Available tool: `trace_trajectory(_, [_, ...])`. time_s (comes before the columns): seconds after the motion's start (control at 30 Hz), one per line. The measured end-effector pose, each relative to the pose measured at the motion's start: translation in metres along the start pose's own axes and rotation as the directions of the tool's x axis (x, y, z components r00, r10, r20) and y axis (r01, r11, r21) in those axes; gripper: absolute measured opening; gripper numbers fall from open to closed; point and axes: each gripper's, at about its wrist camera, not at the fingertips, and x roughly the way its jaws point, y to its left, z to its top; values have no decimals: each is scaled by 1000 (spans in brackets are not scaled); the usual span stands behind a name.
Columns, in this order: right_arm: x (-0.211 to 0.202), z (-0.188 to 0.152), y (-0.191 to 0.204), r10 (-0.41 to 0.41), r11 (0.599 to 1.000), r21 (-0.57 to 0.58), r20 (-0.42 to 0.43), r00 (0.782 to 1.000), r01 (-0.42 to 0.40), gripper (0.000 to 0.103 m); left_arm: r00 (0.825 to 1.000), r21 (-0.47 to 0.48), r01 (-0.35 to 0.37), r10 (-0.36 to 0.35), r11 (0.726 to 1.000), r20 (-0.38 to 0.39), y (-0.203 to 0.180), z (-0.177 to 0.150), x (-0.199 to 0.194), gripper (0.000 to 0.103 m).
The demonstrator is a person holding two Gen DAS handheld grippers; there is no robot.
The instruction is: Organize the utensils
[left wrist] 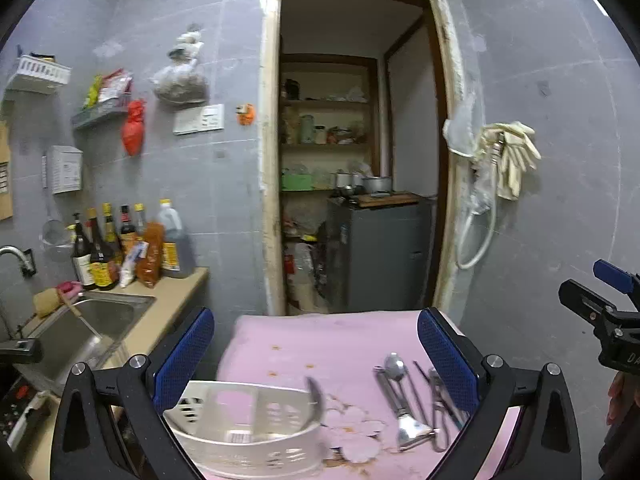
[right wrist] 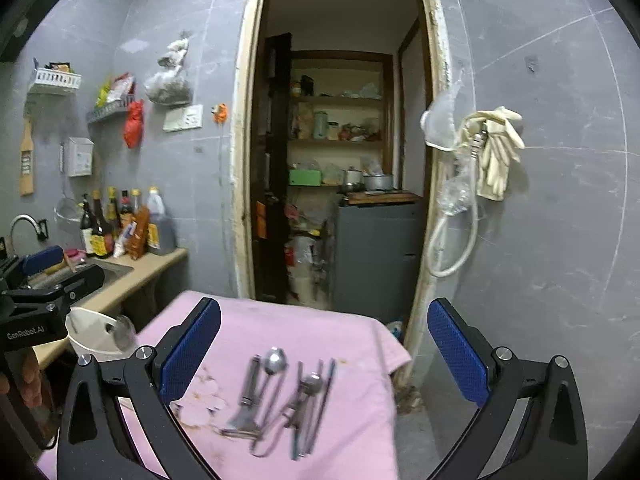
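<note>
Several metal utensils (right wrist: 280, 396) lie in a loose pile on a pink cloth-covered table (right wrist: 352, 344): a spoon (right wrist: 275, 360), a flat server, chopsticks. They also show in the left wrist view (left wrist: 416, 400). A white slotted plastic holder (left wrist: 248, 428) stands on the cloth to their left, seen in the right wrist view (right wrist: 100, 334) too. My left gripper (left wrist: 316, 356) is open and empty above the holder. My right gripper (right wrist: 324, 344) is open and empty above the utensils.
A counter (left wrist: 176, 300) with a steel sink (left wrist: 92, 320) and sauce bottles (left wrist: 120, 244) is at the left. An open doorway (left wrist: 352, 152) to a pantry with a grey cabinet is ahead. Gloves and a hose (left wrist: 504, 160) hang on the right wall.
</note>
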Motion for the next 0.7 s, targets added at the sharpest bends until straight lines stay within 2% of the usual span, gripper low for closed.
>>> trace_trajectory(0.23, [13,-7,-32,-48,999,-24,-12,999,48,102,998,47,54,-53,997,-21,-44,-4,23,102])
trace_trajectory(0.37, [30,-10,-51,-52,998,-28,-36,998,51,102,998,62,57,-55,996,-36,-67,-7,40,102])
trace_trajectory(0.7, [95,-32,-93,54,998,-11,-109,993,-56,102,988,64,63,-54,996,-143,-109,-23,101,102])
